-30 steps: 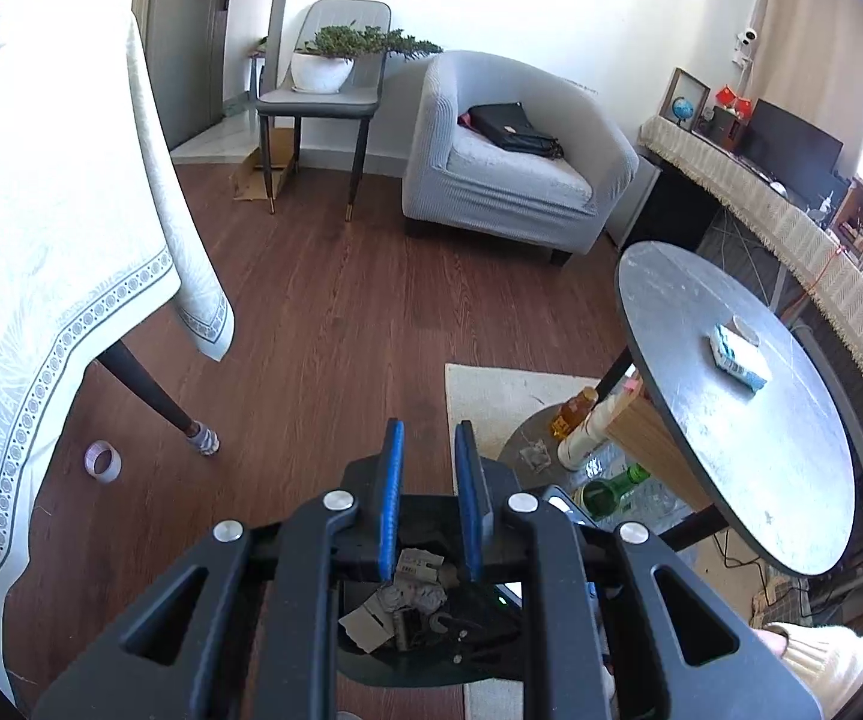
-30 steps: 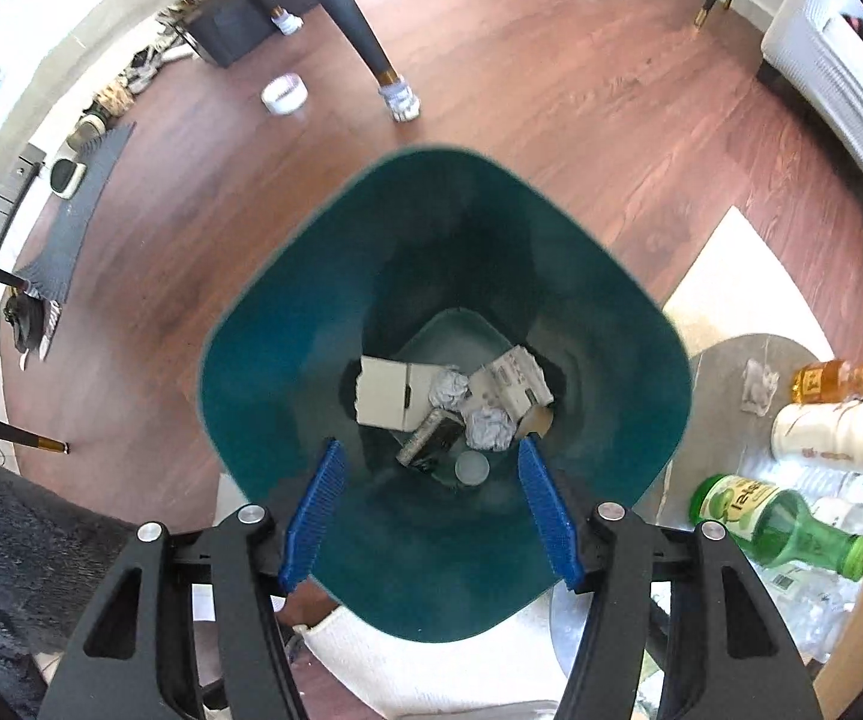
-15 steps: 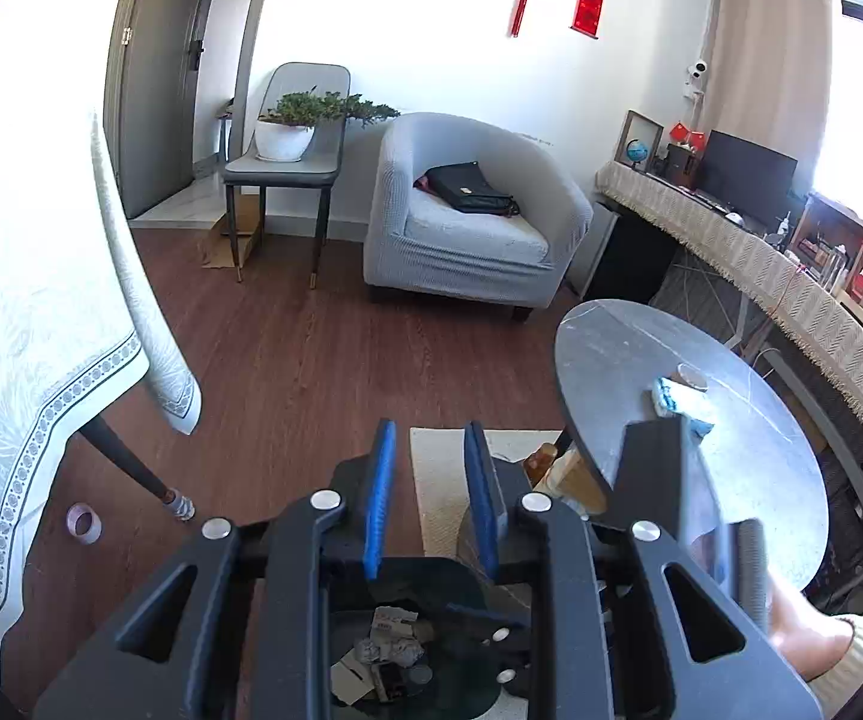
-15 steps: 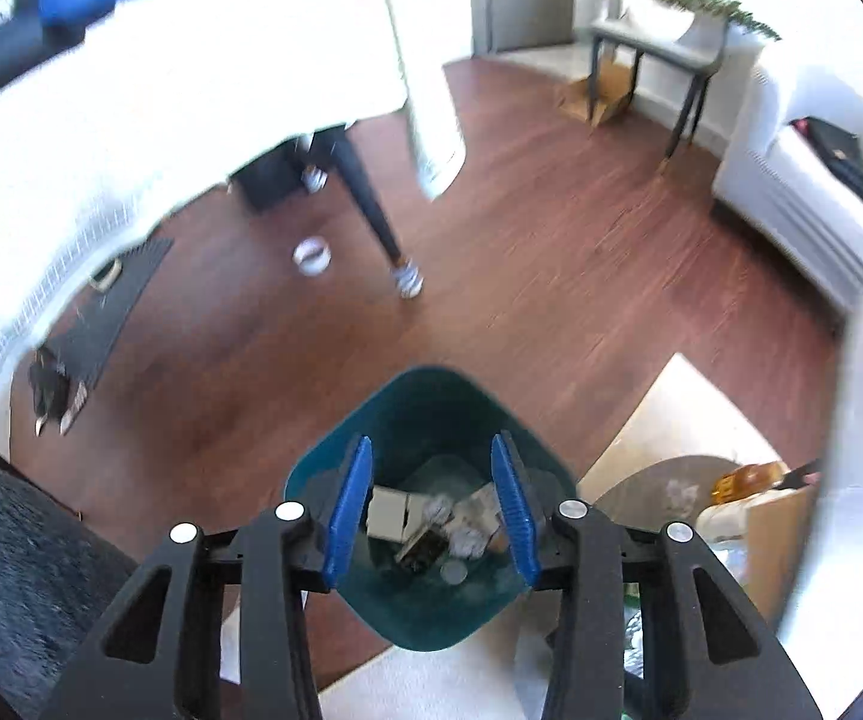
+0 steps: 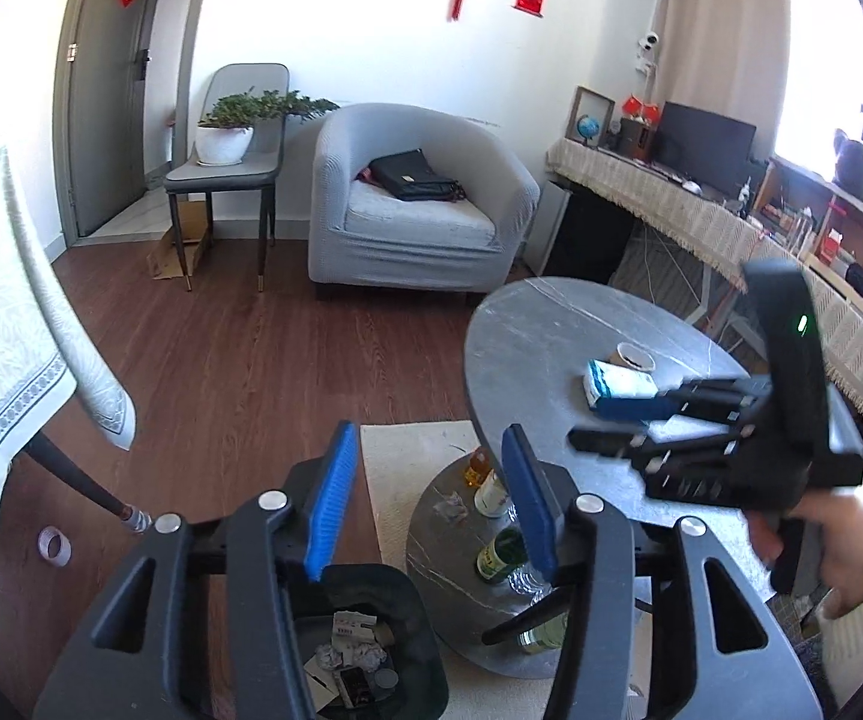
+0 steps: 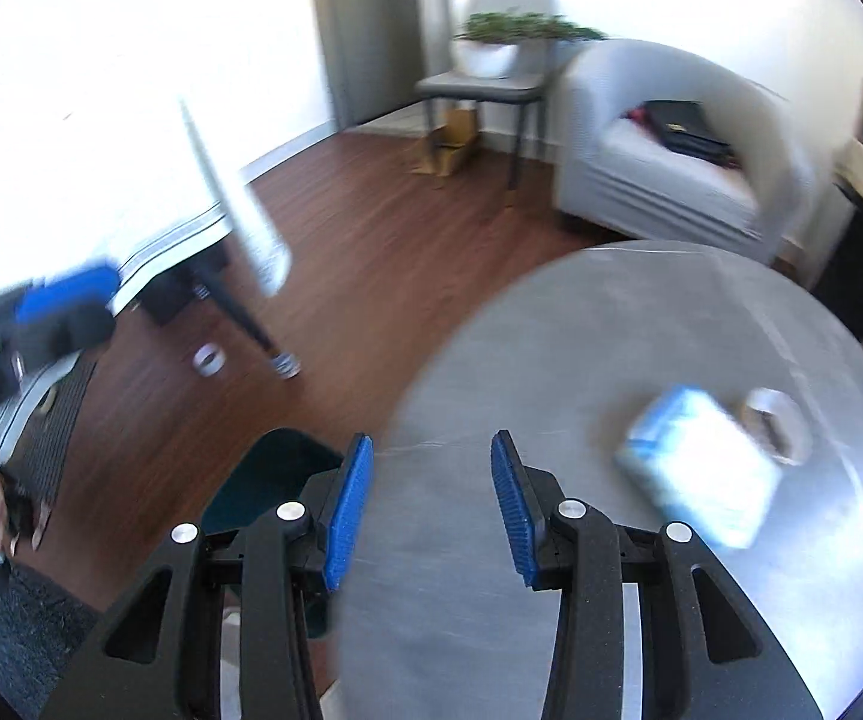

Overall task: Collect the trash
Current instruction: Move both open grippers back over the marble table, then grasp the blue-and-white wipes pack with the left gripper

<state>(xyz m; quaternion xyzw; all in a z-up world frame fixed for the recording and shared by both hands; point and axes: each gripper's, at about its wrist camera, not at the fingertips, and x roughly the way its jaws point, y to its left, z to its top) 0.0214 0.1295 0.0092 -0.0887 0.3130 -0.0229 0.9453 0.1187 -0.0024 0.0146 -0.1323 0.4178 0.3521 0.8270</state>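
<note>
Up from the bin (image 5: 365,642), the right tongs (image 6: 425,498) now hang half-open and empty over the tabletop (image 6: 551,360), blue carton (image 6: 701,468) at two o'clock; left tongs (image 5: 425,492), just widened, hold nothing.

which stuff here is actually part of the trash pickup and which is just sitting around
Belongs to the job:
- green bin holding crumpled paper
- blue-and-white carton on the round table
- paper cup beside it

Just lying about:
- armchair with black bag
- potted plant
- tape roll on the floor
</note>
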